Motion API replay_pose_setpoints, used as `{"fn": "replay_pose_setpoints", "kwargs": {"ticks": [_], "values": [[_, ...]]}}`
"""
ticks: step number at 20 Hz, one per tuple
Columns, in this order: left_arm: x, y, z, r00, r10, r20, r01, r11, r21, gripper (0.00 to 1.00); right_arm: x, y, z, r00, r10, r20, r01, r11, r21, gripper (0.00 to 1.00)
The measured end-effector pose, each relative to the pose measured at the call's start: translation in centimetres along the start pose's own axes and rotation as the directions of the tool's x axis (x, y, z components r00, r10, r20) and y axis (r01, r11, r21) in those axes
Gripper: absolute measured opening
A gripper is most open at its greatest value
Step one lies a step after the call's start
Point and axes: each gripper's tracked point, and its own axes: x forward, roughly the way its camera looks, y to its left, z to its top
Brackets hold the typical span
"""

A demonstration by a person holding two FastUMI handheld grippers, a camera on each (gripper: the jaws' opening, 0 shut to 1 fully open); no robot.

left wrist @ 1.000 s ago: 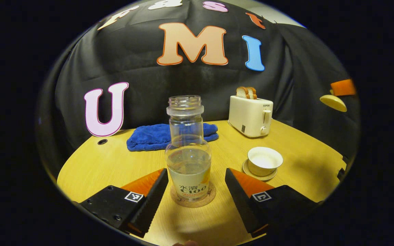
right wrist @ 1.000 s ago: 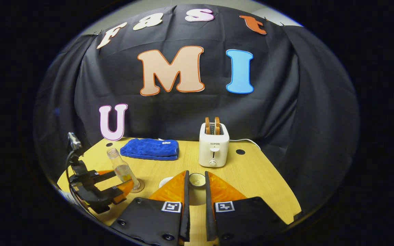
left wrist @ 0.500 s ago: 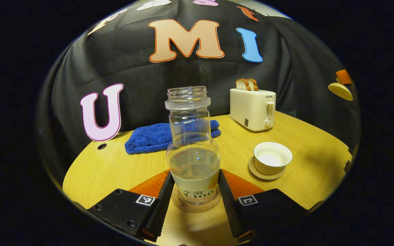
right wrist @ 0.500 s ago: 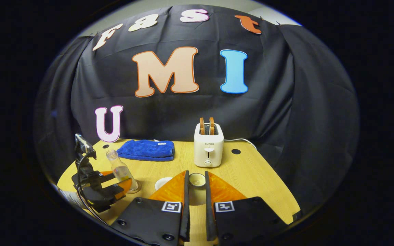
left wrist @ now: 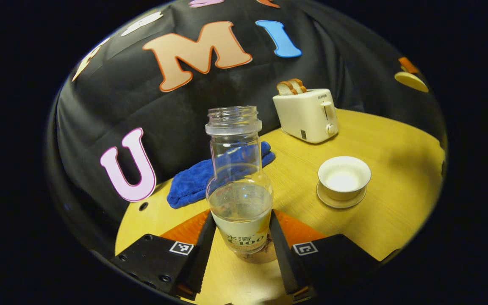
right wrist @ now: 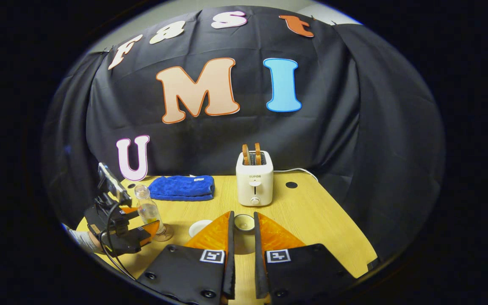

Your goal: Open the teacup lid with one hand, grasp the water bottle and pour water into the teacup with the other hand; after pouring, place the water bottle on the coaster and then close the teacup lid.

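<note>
- Left gripper view: the left claw (left wrist: pixel 241 250) has both fingers pressed against the lower sides of the water bottle (left wrist: pixel 238 186), gripping it at the labelled part.
- That bottle is clear, uncapped and roughly a third full; its base sits just over the cork coaster (left wrist: pixel 265 253), and whether it touches the coaster cannot be told from here.
- To the right of the bottle on the yellow wooden surface (left wrist: pixel 388 212), the teacup (left wrist: pixel 344 176) stands open on its saucer (left wrist: pixel 340 200), with a pale inside.
- Behind it are a cream toaster (left wrist: pixel 307 113) with two bread slices standing up in it, and a folded blue towel (left wrist: pixel 210 177) partly seen through the bottle's glass.
- At the far right edge of this view, the teacup lid (left wrist: pixel 411 81) hangs in the air, well apart from the cup.
- Right gripper view: the right claw (right wrist: pixel 244 237) is closed on the lid (right wrist: pixel 244 222); its fingers are nearly together with the lid's knob pinched between them.
- This view also takes in the left claw (right wrist: pixel 142 226) from outside, farther off at the left, with a sleeve (right wrist: pixel 81 241) behind it and the bottle (right wrist: pixel 147 208) upright between its fingers.
- The teacup (right wrist: pixel 200 227) peeks out beside the right claw's left finger, between the bottle and the lid.
- The toaster (right wrist: pixel 254 178) shows its front here, with the towel (right wrist: pixel 181 187) to its left.
</note>
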Motion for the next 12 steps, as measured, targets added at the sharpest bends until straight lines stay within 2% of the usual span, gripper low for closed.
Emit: {"fn": "replay_pose_setpoints", "kwargs": {"ticks": [3,6,7,9,10,11,12], "values": [[0.2,-0.1,0.1,1.0,-0.015,-0.019,0.017,0.987,0.157,0.7,-0.1,-0.9,-0.7,1.0,0.0,-0.008,0.0,0.999,0.033,0.24],[0.3,-0.5,0.0,0.999,-0.013,-0.041,0.024,0.96,0.28,0.7,-0.2,-2.4,-1.5,1.0,-0.009,-0.016,0.01,0.998,0.062,0.19],[0.5,-0.6,0.0,0.998,-0.011,-0.054,0.028,0.949,0.314,0.69,-0.2,-2.8,-1.7,1.0,-0.012,-0.02,0.014,0.997,0.072,0.22],[0.7,-1.0,-0.3,0.996,-0.01,-0.089,0.044,0.923,0.383,0.69,-0.2,-3.7,-2.2,0.999,-0.024,-0.025,0.026,0.996,0.086,0.25],[0.8,-1.2,-0.5,0.994,-0.012,-0.111,0.058,0.907,0.418,0.7,-0.4,-4.3,-2.4,0.999,-0.027,-0.025,0.029,0.995,0.091,0.22],[1.0,-1.4,-0.7,0.991,-0.01,-0.132,0.07,0.887,0.457,0.69,-0.5,-4.5,-2.5,0.999,-0.028,-0.024,0.03,0.995,0.092,0.24],[1.0,-1.4,-0.7,0.989,-0.009,-0.145,0.079,0.868,0.49,0.69,-0.6,-5.0,-2.6,0.999,-0.029,-0.023,0.031,0.995,0.09,0.22]]}}
